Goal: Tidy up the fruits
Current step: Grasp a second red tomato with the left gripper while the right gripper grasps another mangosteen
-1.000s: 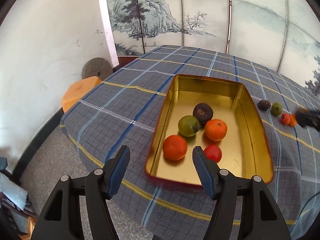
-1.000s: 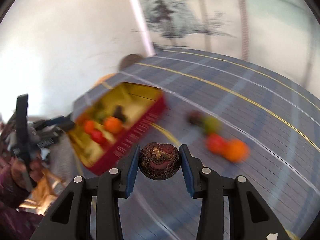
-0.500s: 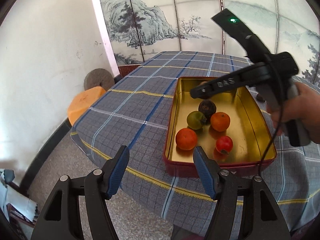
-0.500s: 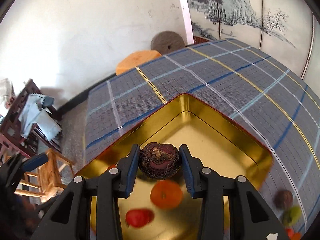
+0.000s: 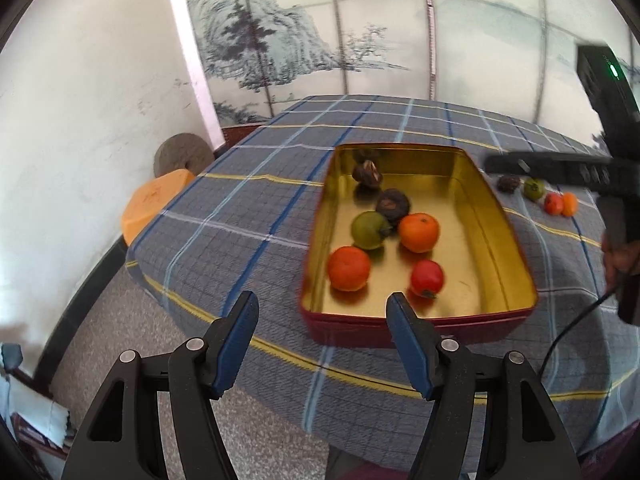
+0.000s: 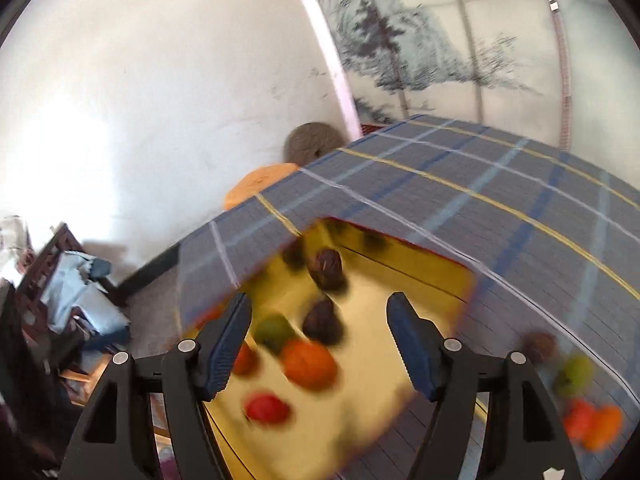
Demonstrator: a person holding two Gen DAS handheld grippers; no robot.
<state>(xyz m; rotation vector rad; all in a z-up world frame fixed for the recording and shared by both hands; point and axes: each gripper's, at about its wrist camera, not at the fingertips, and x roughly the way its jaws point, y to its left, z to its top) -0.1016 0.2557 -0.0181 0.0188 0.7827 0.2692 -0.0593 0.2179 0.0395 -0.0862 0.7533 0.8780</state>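
A gold tin [image 5: 490, 216] with red outer walls sits on the plaid tablecloth. It holds two dark brown fruits [image 5: 366, 174] [image 5: 394, 204], a green one [image 5: 370, 230], two oranges [image 5: 419, 232] [image 5: 349, 268] and a red one [image 5: 427, 278]. My left gripper [image 5: 322, 312] is open and empty just before the tin's near wall. My right gripper [image 6: 318, 316] hovers over the tin [image 6: 440, 276] with its jaws opening and nothing between them. The released dark fruit [image 6: 328, 266] lies beyond it at the far end.
Several loose fruits lie on the cloth right of the tin: dark [image 5: 509, 183], green [image 5: 534, 189], red [image 5: 554, 203], orange [image 5: 569, 204]. A person's hand [image 5: 620, 256] and cable are at the right. An orange stool [image 5: 154, 208] and stone disc [image 5: 182, 158] stand by the wall.
The right gripper carried the dark fruit over the tin and let it go; the fruit now lies at the tin's far end. The right gripper has drawn back to the right. The left gripper barely moved.
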